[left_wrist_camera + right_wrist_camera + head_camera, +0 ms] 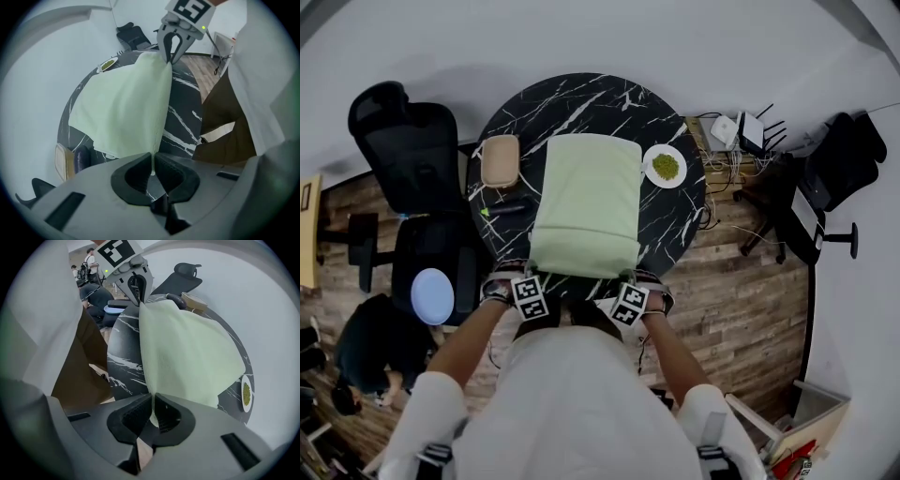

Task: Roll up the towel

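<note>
Your forearms [473, 333] reach forward from your chest, side by side, and both claws point steeply down at the near rim of the round black table [581, 98]. Your left gripper [153, 163] is clamped on the near left corner of the towel [586, 202], and your right gripper [152, 404] on its near right corner. The towel lies spread flat down the table's middle.

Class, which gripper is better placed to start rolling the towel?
Neither alone: the left gripper and right gripper each clamp a near corner of the towel, so both should probably roll together.
</note>
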Tool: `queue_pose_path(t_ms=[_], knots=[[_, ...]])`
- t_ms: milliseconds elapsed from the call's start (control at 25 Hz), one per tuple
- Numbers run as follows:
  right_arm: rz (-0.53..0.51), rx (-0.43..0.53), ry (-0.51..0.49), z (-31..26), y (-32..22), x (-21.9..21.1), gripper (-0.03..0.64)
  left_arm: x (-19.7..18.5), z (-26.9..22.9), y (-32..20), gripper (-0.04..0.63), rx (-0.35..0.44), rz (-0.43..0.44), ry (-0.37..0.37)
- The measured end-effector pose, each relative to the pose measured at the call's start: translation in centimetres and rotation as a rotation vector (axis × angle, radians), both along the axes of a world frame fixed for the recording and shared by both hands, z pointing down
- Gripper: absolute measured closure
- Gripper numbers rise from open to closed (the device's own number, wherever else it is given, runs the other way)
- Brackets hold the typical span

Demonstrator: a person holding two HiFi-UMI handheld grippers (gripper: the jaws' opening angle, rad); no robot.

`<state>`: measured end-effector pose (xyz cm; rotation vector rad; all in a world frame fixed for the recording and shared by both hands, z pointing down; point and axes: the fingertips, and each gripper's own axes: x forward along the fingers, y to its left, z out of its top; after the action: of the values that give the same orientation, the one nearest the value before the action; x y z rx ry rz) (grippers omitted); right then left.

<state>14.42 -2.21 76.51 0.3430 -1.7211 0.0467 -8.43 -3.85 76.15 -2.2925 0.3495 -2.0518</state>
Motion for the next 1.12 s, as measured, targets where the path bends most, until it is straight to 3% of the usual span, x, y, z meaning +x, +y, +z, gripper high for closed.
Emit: queue_pose_path(t_ms=[240, 560, 640, 760, 880, 1120], knots=[[0.002, -0.134, -0.035, -1.3, 3.0, 0.0, 0.609, 0.0, -1.3, 3.1, 0.580, -0.104, 0.032, 0.025], [-0.044, -0.537, -0.075, -3.0, 12.6, -0.4, 0.609, -0.6, -3.0, 12.8, 0.580, -0.441, 0.079, 0.040], [-0.055, -0.591, -0.084, -3.4, 13.8, -0.5, 0.609, -0.8, -3.3, 14.1, 0.580, -0.490, 0.086, 0.040], [-0.034, -0.570, -0.103, -4.3, 12.8, -0.5, 0.609, -0.9, -3.8, 13.5, 0.580, -0.484, 0.081, 0.043], [0.013, -0.479, -0.137, -6.4, 9.0, -0.3, 0.609, -0.6, -5.4, 10.1, 0.580, -0.423, 0.029, 0.075], [0.091, -0.128, -0.134, -8.3, -1.6, 0.9, 0.609, -0.1, -7.9, -0.6, 0.580, -0.154, -0.138, 0.155]])
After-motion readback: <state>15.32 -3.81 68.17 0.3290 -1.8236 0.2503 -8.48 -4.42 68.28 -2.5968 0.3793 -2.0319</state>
